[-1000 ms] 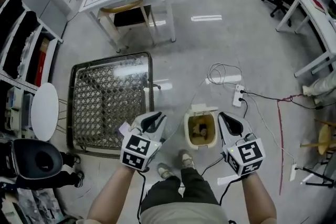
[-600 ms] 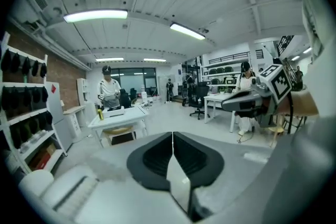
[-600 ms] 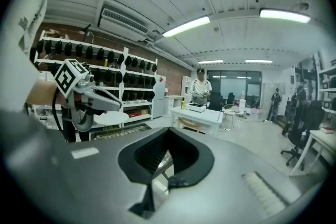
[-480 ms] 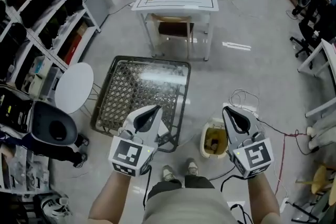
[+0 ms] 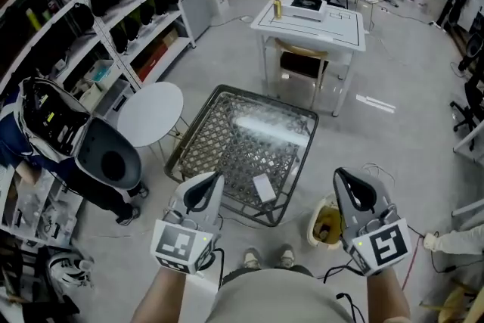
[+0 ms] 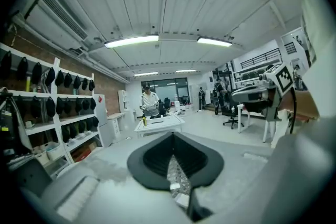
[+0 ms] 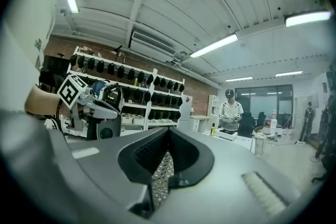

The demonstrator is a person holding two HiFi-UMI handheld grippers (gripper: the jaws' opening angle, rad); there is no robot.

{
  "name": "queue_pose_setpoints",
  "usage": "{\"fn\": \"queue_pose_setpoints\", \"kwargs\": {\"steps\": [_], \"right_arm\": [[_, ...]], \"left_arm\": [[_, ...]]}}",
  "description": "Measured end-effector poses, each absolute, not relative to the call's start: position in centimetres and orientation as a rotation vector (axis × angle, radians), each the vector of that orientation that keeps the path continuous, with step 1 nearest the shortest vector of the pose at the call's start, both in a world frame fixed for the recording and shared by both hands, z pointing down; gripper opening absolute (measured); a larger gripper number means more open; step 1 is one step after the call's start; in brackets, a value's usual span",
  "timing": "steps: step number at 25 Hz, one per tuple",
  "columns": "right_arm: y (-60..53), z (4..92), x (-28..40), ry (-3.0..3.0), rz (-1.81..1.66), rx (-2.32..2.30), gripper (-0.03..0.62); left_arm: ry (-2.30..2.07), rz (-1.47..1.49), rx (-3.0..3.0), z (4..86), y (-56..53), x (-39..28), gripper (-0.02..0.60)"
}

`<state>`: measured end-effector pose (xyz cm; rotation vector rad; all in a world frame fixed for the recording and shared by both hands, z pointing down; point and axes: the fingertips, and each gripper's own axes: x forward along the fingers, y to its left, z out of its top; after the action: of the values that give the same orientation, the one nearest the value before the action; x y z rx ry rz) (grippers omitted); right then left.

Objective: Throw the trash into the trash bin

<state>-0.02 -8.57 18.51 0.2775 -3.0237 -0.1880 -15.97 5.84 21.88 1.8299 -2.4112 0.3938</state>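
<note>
Greys and whites around one cream bin
Trash bin (image 5: 313,226) cream, inside perhaps brownish; low table (image 5: 227,155) dark-framed, lattice-woven; round table (image 5: 150,113) white; floor (image 5: 393,140) glossy pale grey.

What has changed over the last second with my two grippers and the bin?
The left gripper and right gripper rose from beside the trash bin and levelled out; the left's jaws closed on nothing. The right stayed shut, empty. The bin stays on the floor, the flat white item on the wire-mesh table.

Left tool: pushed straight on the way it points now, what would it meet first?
Probably the lattice table ahead of the left tool; if it passes over that, the white desk beyond. Depth is unclear.
</note>
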Motion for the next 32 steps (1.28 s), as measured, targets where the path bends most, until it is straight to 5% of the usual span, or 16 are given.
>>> {"fn": "queue_pose_setpoints", "kwargs": {"steps": [9,10,11,21,32], "right_arm": [[-7.0,17.6,-2.0,-3.111,-0.014,0.252,0.008],[-6.8,17.1,-2.1,-3.139,0.035,0.231,0.208],[-6.7,16.7,-2.2,-3.153,0.060,0.216,0.305],[-6.4,18.2,-3.7,-3.111,0.050,0.225,0.304],[-5.0,27.9,-13.6,-2.947,0.003,0.130,0.305]], "left_arm": [[-2.416,0.378,1.815,21.8,7.9,-17.1,0.003],[-2.408,0.377,1.815,21.9,7.9,-17.2,0.003],[-2.399,0.378,1.814,22.0,7.8,-17.2,0.003],[-2.414,0.389,1.831,22.9,7.6,-17.8,0.003],[-2.375,0.425,1.706,29.5,7.5,-23.5,0.003]]}}
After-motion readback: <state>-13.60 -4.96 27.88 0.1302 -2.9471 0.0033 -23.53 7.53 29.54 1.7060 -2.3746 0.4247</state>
